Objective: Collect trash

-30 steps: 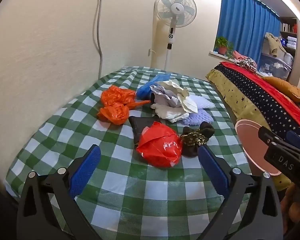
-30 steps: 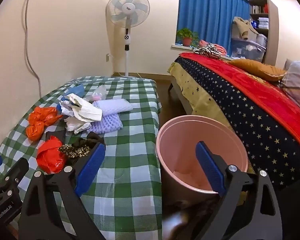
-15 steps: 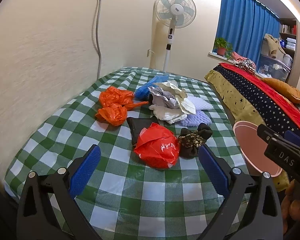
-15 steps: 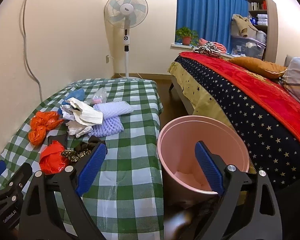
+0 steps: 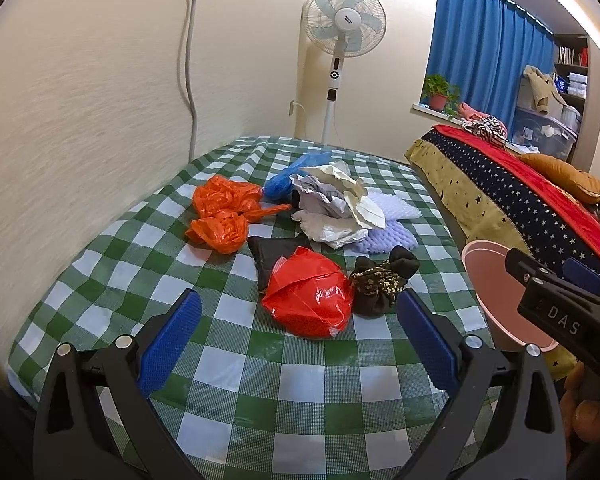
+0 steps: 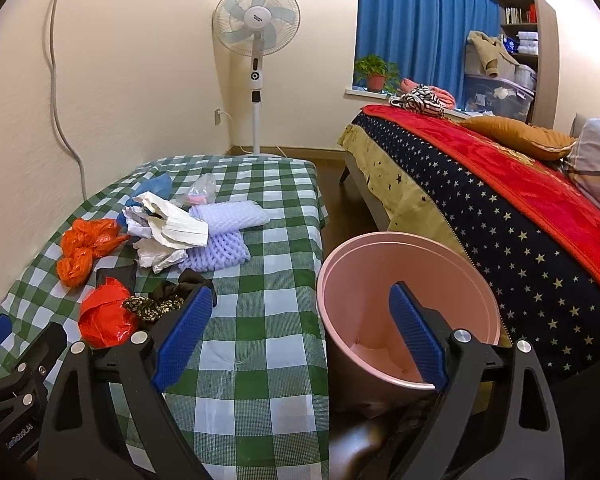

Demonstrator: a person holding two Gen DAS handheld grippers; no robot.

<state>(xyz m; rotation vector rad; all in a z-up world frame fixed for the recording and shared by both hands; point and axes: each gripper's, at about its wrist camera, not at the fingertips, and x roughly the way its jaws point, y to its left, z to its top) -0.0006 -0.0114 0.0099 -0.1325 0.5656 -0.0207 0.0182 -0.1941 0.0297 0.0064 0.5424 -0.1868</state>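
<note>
Red crinkly plastic bag (image 5: 308, 298) lies on the checked cloth (image 5: 140, 264) ahead of your wide-open left gripper (image 5: 296, 344), light and slippery, so pinch its bunched top.

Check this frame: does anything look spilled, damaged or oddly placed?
Nothing looks spilled or broken. The trash lies loose on the checked tablecloth, as the task expects. The pink bin stands beside the table, upright though it seems tilted in the fisheye. Both the left gripper and right gripper are open, holding nothing.
</note>
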